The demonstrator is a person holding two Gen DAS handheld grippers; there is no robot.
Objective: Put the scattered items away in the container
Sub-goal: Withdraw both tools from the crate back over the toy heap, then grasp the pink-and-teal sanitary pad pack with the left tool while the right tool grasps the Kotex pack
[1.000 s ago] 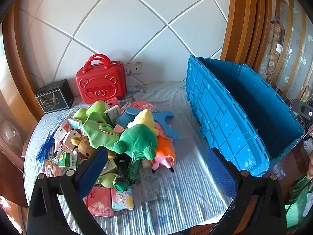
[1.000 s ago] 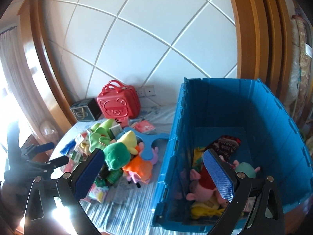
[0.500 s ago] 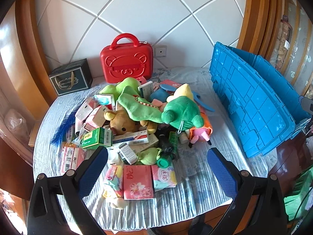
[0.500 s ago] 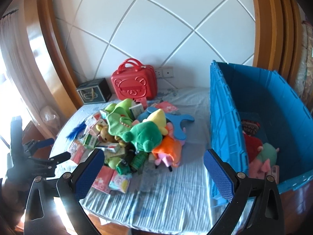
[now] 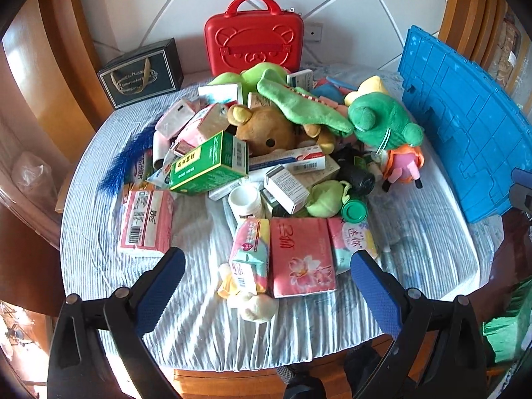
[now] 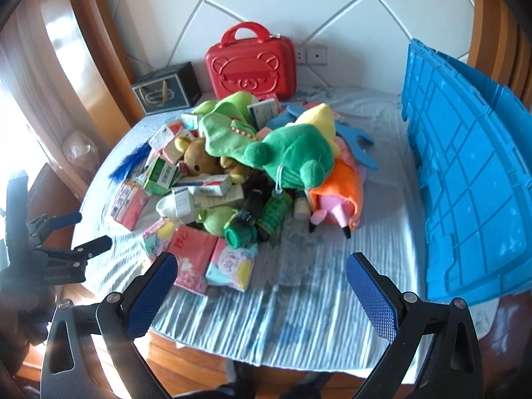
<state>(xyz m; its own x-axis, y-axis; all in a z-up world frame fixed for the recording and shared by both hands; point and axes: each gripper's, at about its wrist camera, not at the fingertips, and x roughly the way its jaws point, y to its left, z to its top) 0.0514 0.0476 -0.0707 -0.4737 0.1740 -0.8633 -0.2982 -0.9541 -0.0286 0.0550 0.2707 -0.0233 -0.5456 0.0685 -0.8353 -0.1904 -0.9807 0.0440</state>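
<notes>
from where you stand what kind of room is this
Probably a room in a home, perhaps a bedroom or living room: a round table under a striped cloth, plush toys like the green frog, and wall sockets on a panelled wall.

A red bear-faced case (image 5: 254, 35) stands upright at the table's far edge against the white wall (image 5: 362, 3). Just beside it, toward the far left edge, sits a dark gift box (image 5: 141, 73). A striped cloth (image 5: 212, 326) covers the table.

Left gripper (image 5: 267, 274) and right gripper (image 6: 261, 274) both spread wide, empty
</notes>
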